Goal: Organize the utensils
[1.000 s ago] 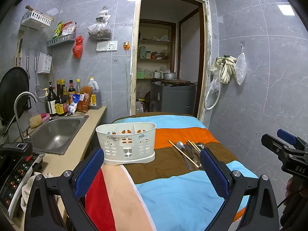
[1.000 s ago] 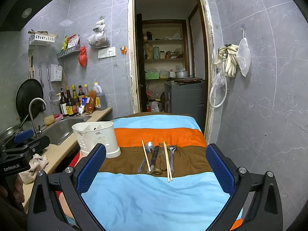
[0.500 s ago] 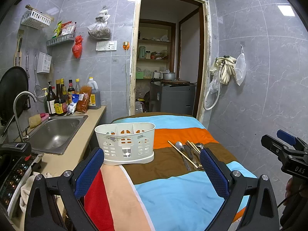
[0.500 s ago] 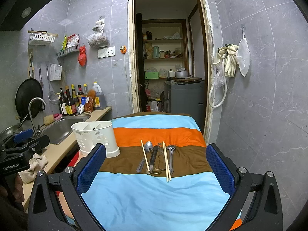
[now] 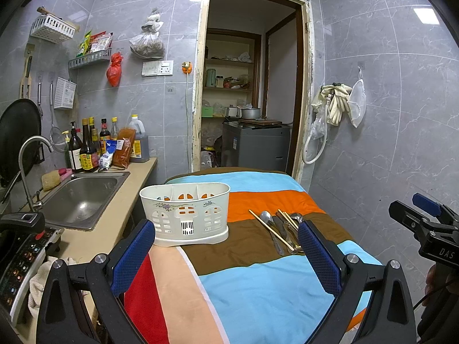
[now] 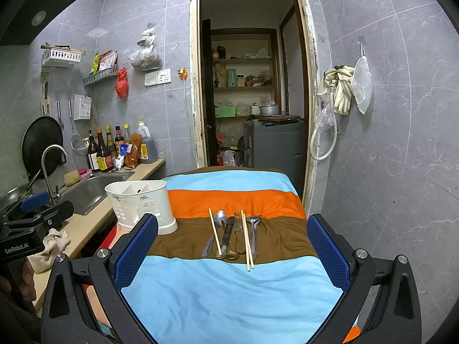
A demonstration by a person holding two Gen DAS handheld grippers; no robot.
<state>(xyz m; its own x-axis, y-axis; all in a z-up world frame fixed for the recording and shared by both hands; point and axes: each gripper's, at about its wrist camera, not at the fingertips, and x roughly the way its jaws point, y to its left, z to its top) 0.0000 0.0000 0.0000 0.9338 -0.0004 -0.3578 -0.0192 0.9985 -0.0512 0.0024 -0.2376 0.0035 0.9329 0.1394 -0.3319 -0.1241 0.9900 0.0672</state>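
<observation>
A white plastic utensil holder (image 5: 186, 212) with divided compartments stands on the striped cloth, also seen in the right wrist view (image 6: 142, 207). Metal spoons, a knife, a fork and wooden chopsticks (image 6: 233, 235) lie in a row on the brown stripe; they show in the left wrist view (image 5: 279, 229) too. My left gripper (image 5: 226, 246) is open and empty, held above the cloth just in front of the holder. My right gripper (image 6: 232, 246) is open and empty, just in front of the utensils.
The table is covered by a striped cloth (image 6: 229, 292). A counter with a steel sink (image 5: 79, 197), a tap and several sauce bottles (image 5: 91, 146) runs along the left. An open doorway (image 6: 249, 91) lies behind the table. A tiled wall stands close on the right.
Both grippers have drifted only slightly; the left view has shifted a little so the utensils sit nearer its centre. Nothing was taken hold of or let go.
</observation>
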